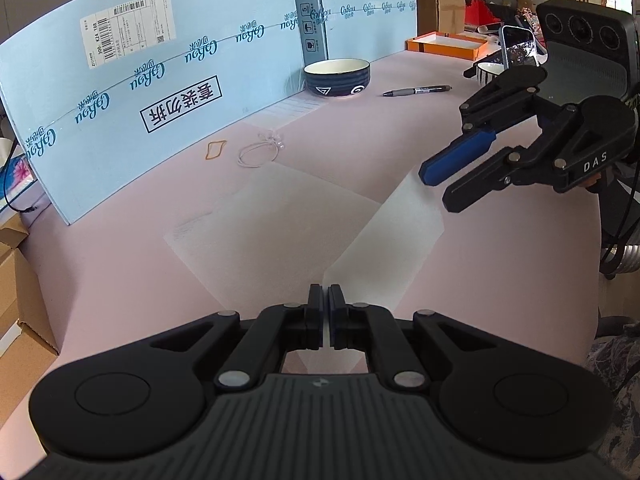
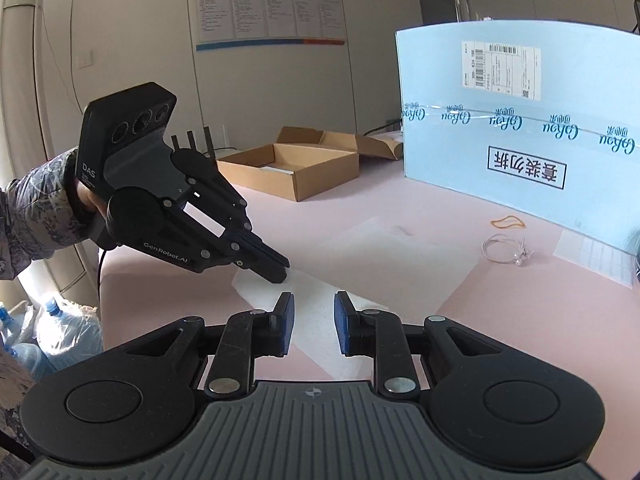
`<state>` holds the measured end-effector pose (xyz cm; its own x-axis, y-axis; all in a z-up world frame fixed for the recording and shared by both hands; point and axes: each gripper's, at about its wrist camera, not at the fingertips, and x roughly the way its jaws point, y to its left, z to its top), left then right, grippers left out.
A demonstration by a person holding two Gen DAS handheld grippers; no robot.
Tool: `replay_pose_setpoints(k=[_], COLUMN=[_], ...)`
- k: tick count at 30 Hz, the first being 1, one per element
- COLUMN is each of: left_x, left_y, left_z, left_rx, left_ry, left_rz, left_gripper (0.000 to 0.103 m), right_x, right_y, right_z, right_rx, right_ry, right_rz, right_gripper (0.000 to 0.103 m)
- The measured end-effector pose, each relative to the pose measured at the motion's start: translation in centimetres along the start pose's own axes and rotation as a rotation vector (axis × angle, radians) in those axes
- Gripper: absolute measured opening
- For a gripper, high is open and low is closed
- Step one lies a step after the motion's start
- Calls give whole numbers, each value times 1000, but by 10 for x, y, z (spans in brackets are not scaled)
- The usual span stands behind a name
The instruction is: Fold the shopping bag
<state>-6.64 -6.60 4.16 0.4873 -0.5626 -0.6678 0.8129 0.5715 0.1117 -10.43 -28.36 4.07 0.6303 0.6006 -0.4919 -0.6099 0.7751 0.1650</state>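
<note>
Now, biggest first: the pale blue carton (image 1: pixel 168 92) stands upright along the far edge of the pink table (image 1: pixel 500 280), walling that side in, so the folding has to happen on the open stretch in front of it. On that stretch lies the shopping bag (image 1: pixel 280 208), thin, white and translucent, mostly flat, with one corner flap raised toward the near side. That flap rises because the left gripper (image 1: pixel 325 292) has its fingers clenched on the bag's edge, pinching the film so the fold can be carried over. The right gripper (image 2: pixel 314 312) hovers just above the bag's right end, its jaws parted with nothing between the blue pads (image 2: pixel 343 320); my read is that it is free to take a new hold.

Around the work: an open cardboard box (image 2: pixel 296 168) at the table's left end, a dark blue bowl (image 1: pixel 337 77) by the carton, a pen (image 1: pixel 416 90) beyond it. Closer, a looped white cord (image 1: pixel 258 154) and an orange rubber band (image 1: pixel 215 149) lie just past the bag's far edge; sweep the fold that way and they could snag.
</note>
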Motion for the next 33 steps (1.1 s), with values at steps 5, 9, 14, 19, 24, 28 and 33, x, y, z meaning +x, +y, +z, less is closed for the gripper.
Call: replay_pose_setpoints(k=[5, 9, 14, 19, 24, 28, 33], left_x=[8, 6, -26, -39, 5, 22, 24], left_y=[1, 9, 10, -8, -6, 7, 15], left_z=[-1, -5, -8, -8, -11, -20, -31], left_rx=[10, -22, -79, -117, -170, -182, -197], left_ry=[-2, -32, -136, -194, -110, -77, -109], left_rz=[21, 87, 139, 53, 13, 57, 59], left_gripper=[3, 6, 10, 14, 14, 16, 17], right_x=[23, 23, 24, 27, 28, 28, 29], right_y=[-15, -26, -22, -13, -9, -11, -8], right_z=[-6, -12, -16, -17, -18, -18, -19], right_rx=[112, 180, 173, 154, 145, 154, 138], right_ry=[26, 62, 81, 84, 82, 76, 71], right_rz=[-36, -93, -163, -219, -248, -246, -253], right_gripper=[20, 17, 14, 15, 17, 17, 18])
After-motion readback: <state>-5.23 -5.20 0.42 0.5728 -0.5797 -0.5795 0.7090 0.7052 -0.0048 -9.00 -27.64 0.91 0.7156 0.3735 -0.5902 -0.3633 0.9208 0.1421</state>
